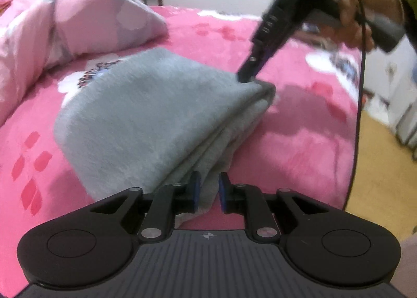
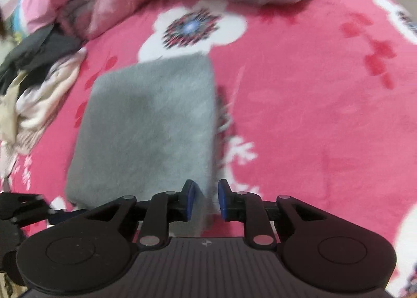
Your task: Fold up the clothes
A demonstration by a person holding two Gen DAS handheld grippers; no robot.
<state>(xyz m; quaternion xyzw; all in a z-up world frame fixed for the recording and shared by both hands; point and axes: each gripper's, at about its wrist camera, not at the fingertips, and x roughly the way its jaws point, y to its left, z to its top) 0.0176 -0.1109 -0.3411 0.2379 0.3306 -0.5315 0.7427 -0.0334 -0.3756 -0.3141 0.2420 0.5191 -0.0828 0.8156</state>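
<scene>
A grey folded garment (image 1: pixel 156 115) lies on the pink floral bedsheet (image 1: pixel 299 128). Its near corner runs between the blue pads of my left gripper (image 1: pixel 209 188), which is shut on it. A hand (image 1: pixel 351 19) holds my right gripper (image 1: pixel 246 76), which comes down from the upper right and pinches the garment's far right corner. In the right wrist view the grey garment (image 2: pixel 146 126) stretches away from my right gripper (image 2: pixel 206 199), whose pads clamp its near right corner. The left gripper (image 2: pixel 60 212) shows at the garment's lower left corner. Both views are motion-blurred.
A crumpled pink flowered quilt (image 1: pixel 65 16) is heaped at the back left. A pile of dark and cream clothes (image 2: pixel 34 84) sits left of the garment. The bed's edge drops to a yellow floor (image 1: pixel 378 180) on the right, where a black cable (image 1: pixel 361 89) hangs.
</scene>
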